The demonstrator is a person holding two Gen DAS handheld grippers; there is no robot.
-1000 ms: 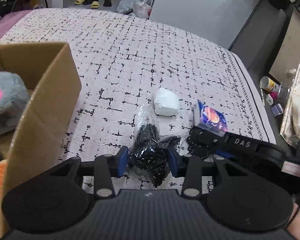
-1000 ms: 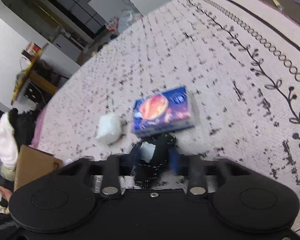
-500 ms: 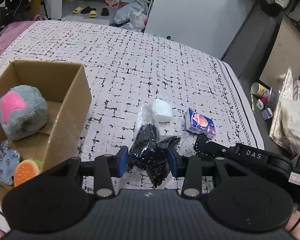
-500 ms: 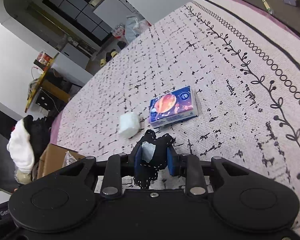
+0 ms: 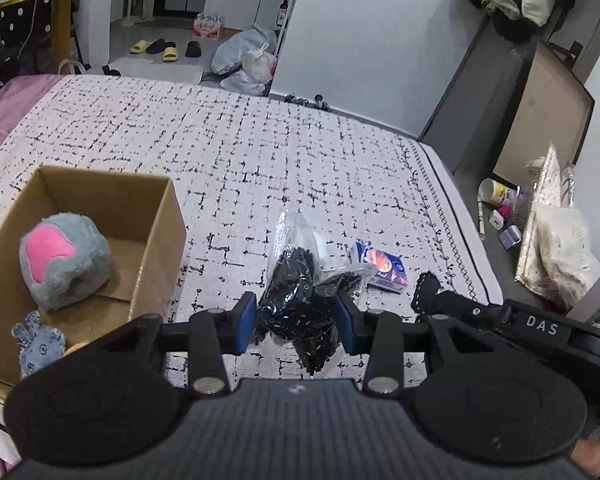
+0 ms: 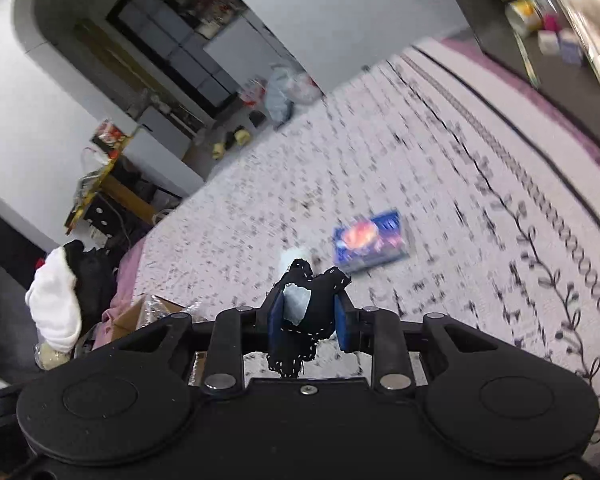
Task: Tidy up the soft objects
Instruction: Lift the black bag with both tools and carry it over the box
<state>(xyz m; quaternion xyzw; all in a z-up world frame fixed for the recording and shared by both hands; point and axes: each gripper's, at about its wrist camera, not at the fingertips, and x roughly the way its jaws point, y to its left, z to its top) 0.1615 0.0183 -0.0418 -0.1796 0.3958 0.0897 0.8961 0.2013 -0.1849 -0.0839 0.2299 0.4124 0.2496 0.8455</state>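
Observation:
My left gripper (image 5: 296,324) is shut on a clear plastic bag of black pieces (image 5: 298,296) and holds it above the bed, right of the open cardboard box (image 5: 156,240). The box holds a grey and pink plush (image 5: 62,262) and a small blue plush (image 5: 40,344). My right gripper (image 6: 308,326) is shut on a black stitched fabric pouch with a pale label (image 6: 306,316); the pouch also shows in the left wrist view (image 5: 430,292). A blue tissue pack (image 5: 380,268) lies on the bed, blurred in the right wrist view (image 6: 370,246), next to a white soft lump (image 6: 296,258).
The patterned bedspread (image 5: 260,168) stretches far ahead. The bed's right edge borders a dark floor with small bottles (image 5: 498,196) and a plastic-wrapped bundle (image 5: 556,240). A pile of clothes (image 6: 60,296) lies left of the bed.
Both grippers have risen above the bed with their loads. The box's inside has come into the left view. The tissue pack and white lump look smaller and farther off.

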